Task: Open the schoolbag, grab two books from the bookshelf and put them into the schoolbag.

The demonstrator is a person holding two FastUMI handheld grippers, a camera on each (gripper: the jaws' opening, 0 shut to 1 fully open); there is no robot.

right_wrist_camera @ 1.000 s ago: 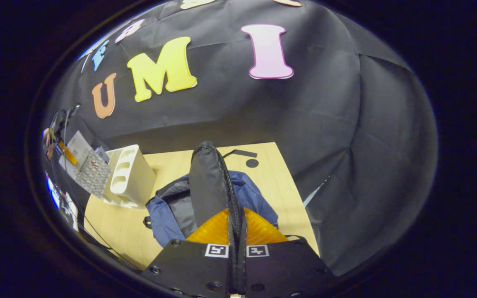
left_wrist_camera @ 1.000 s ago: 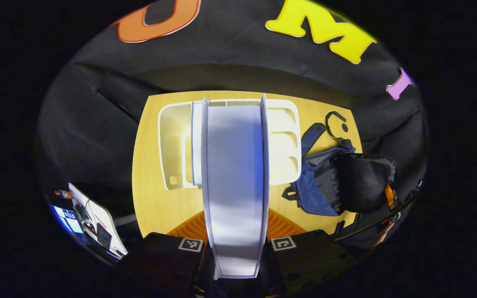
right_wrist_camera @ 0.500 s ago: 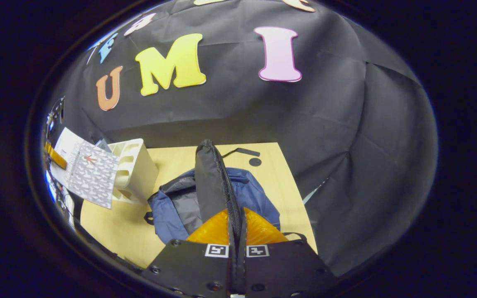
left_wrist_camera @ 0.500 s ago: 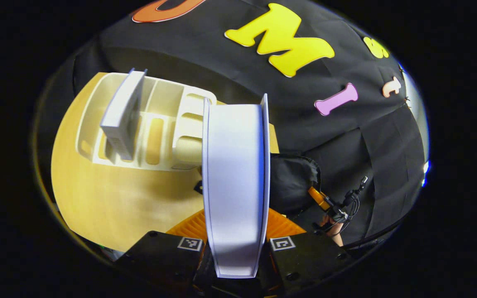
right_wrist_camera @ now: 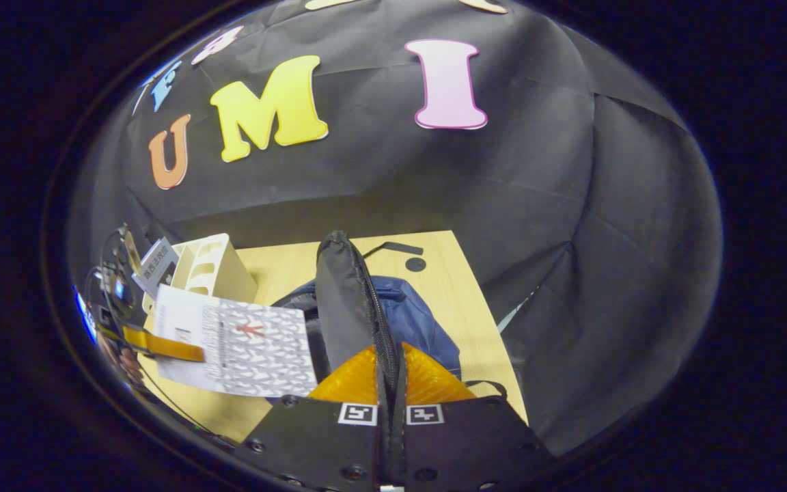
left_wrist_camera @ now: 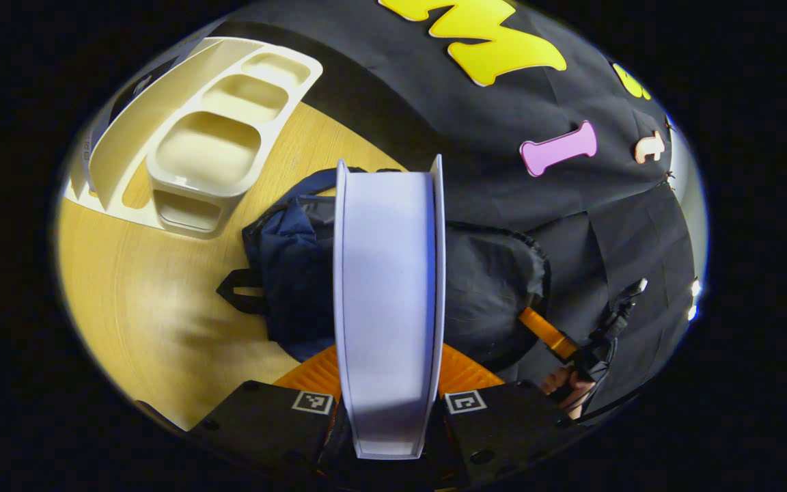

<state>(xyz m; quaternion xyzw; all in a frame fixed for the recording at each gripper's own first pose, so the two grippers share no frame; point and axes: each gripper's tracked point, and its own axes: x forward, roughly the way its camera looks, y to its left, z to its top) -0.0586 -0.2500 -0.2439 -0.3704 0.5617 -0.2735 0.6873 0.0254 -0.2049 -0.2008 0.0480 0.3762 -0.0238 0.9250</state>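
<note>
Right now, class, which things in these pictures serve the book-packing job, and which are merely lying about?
Belong to the job:
- book held by left gripper
- schoolbag, its flap held up by right gripper
- bookshelf

Lying about:
- black strap and round black disc on the table

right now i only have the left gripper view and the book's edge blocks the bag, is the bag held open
observer: yes, the right gripper is shut on the black flap of the schoolbag and holds it upright.
operator: where's my book relative to that flap
observer: the book hangs cover up just left of the flap, overlapping the bag's left part.
operator: anything left at the shelf
observer: a grey book-like item stands at the left end of the bookshelf; I cannot tell more.
</note>
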